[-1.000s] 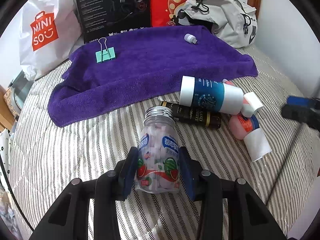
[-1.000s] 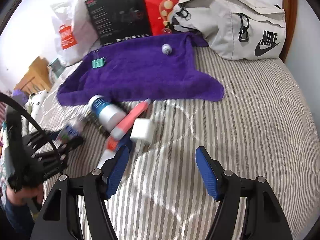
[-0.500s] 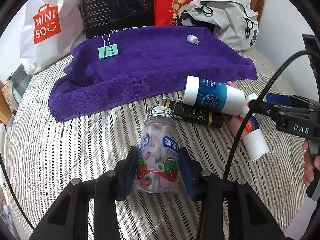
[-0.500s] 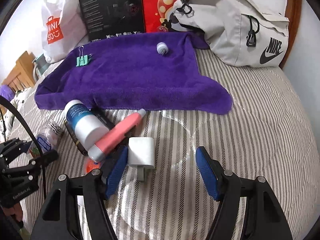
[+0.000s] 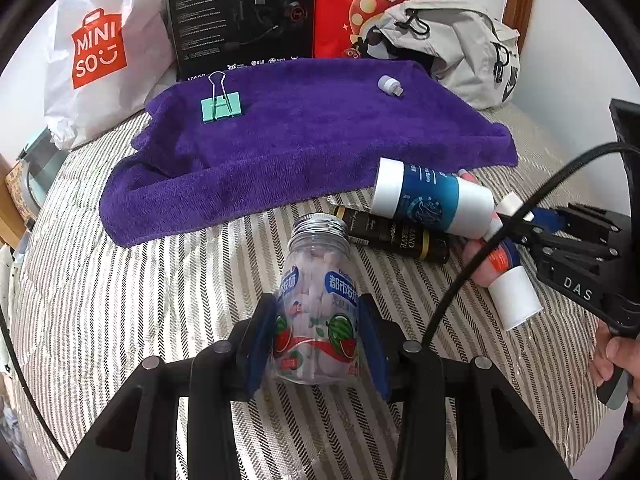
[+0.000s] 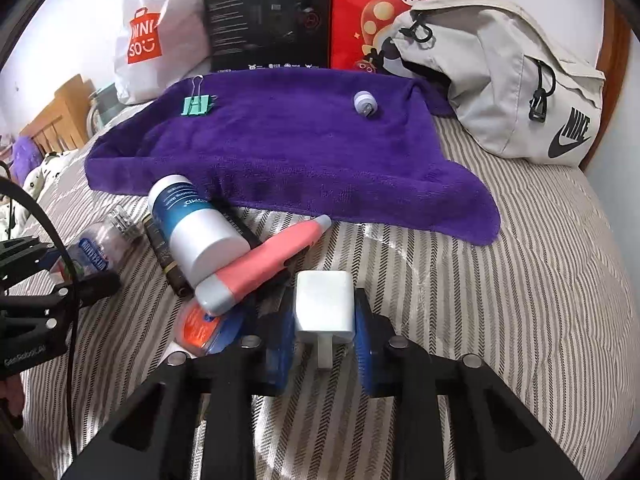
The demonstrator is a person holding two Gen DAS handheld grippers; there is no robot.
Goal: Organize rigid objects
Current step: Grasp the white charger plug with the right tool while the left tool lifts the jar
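Note:
My left gripper is shut on a clear candy bottle with a watermelon label, held just above the striped quilt. My right gripper is shut on a white charger block lying on the quilt, with a blue pad against each side. Left of the charger is a pile: a white-and-blue bottle, a pink tube, a black tube and an orange-and-blue tube. On the purple towel behind lie a green binder clip and a small white adapter.
A grey Nike bag sits at the back right. A red box, a black box and a white Miniso bag stand along the wall. Striped quilt stretches right of the charger. A wooden bedframe shows at left.
My right gripper moved forward over the white charger and its fingers closed onto it. My left gripper kept the candy bottle and barely shifted.

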